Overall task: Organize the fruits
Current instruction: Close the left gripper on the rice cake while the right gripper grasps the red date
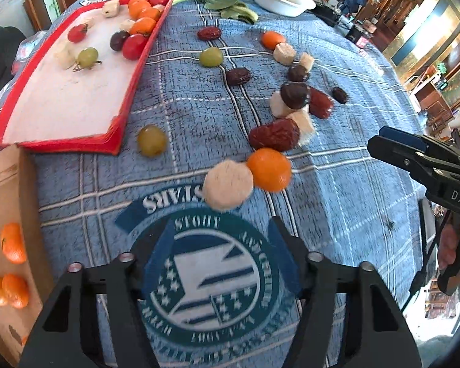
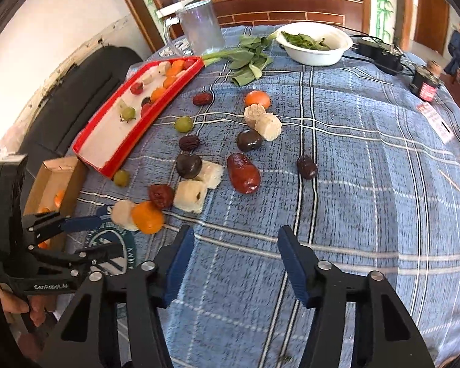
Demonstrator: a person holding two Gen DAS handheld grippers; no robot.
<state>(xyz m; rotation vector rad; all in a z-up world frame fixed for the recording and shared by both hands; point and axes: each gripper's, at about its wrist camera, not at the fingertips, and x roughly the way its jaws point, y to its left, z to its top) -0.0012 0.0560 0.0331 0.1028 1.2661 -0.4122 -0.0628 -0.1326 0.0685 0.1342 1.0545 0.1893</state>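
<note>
Blue plaid cloth (image 1: 337, 202) covers the bench, strewn with fruit, as seen from the left wrist camera: the left hand-held gripper (image 1: 222, 256) hangs wide open and empty over a round teal emblem (image 1: 211, 279) printed on the cloth, just short of a pale round sugarcane chunk (image 1: 228, 184) that touches a small orange kumquat (image 1: 269, 169). Beyond them lie wrinkled red dates, dark plums and green grapes, with a red-rimmed white tray (image 1: 124, 98) of mixed fruit at upper left and a brown cardboard box (image 1: 6, 214) holding orange kumquats at the left edge. From the right wrist camera, the right hand-held gripper (image 2: 236, 263) is likewise spread wide and holds nothing, poised above bare cloth near a large red date (image 2: 243, 173). At far left the other gripper appears beside the box, while a clear glass mug (image 2: 199, 29), leafy greens (image 2: 248, 58) and a white bowl (image 2: 314, 53) stand at the bench's far end.
</note>
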